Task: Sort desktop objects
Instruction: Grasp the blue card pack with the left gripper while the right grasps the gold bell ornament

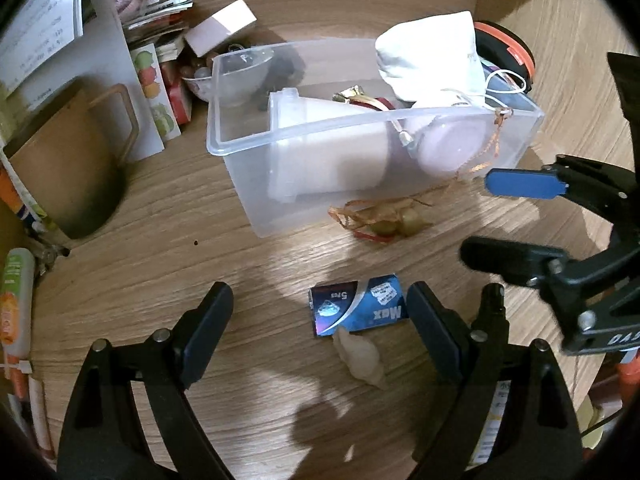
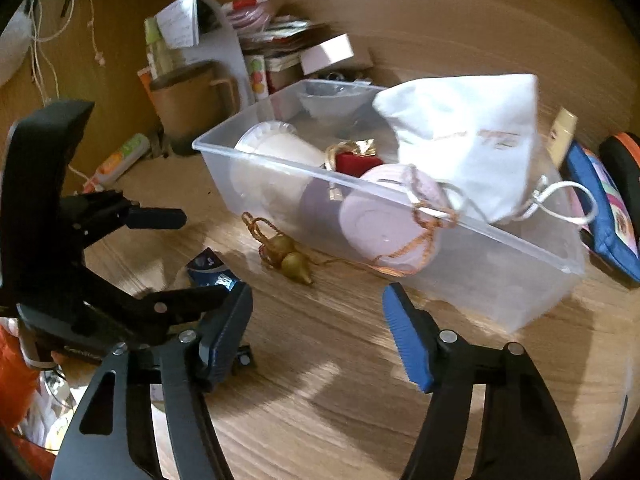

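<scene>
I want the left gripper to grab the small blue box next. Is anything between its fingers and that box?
Nothing visible blocks it. The left gripper stands open with the blue box on bare desk just ahead. A pale waxy lump touches the box's near edge.

We see bare tabletop (image 1: 160, 272) open in front of the clear bin (image 1: 240, 160). A blue packet (image 1: 356, 308), a pale lump (image 1: 362, 356) and gold ornaments (image 1: 384, 220) lie there. A brown mug (image 1: 68, 176) and stacked papers (image 1: 160, 12) block the left.
</scene>
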Available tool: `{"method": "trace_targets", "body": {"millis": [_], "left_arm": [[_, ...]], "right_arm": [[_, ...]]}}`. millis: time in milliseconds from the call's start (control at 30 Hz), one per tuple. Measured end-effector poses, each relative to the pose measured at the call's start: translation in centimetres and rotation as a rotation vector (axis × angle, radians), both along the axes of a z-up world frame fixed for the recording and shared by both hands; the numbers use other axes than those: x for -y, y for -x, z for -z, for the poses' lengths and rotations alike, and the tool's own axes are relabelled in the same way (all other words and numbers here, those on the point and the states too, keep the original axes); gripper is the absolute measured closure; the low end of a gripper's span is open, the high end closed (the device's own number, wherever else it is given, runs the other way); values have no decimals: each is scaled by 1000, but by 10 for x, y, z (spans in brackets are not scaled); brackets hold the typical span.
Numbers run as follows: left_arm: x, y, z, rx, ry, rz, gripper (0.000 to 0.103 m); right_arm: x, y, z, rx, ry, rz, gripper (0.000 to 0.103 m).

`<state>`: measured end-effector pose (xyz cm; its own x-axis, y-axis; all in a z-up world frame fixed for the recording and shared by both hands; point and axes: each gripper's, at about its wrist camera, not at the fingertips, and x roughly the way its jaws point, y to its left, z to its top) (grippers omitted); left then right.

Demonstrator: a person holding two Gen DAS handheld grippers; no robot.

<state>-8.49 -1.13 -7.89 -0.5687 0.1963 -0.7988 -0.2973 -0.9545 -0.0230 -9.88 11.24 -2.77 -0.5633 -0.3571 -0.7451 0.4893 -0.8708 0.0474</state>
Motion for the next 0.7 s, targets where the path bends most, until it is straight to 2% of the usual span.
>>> {"method": "trace_targets", "body": {"millis": [100, 233, 333, 467, 500, 567, 633, 700], "left_arm": [[8, 4, 0, 19, -41, -9, 36], [18, 4, -1, 23, -75, -24, 50], [25, 2, -2, 23, -89, -33, 57], [34, 2, -3, 24, -108, -55, 59], [36, 3, -3, 25, -116, -59, 63], [39, 4, -4, 26, -136, -70, 68], [43, 5, -5, 27, -156, -81, 75], [48, 5, -6, 26, -174, -96, 81]], "right_arm": [[11, 7, 4, 11, -22, -32, 43], [26, 16, 11, 37, -46, -72, 48], [35, 23, 17, 55, -62, -90, 52], [37, 28, 19, 71, -38, -93, 54], [38, 29, 20, 75, -31, -94, 55], [38, 32, 21, 93, -8, -95, 62], [37, 33, 21, 88, -17, -86, 77], [37, 33, 22, 78, -29, -74, 83]]}}
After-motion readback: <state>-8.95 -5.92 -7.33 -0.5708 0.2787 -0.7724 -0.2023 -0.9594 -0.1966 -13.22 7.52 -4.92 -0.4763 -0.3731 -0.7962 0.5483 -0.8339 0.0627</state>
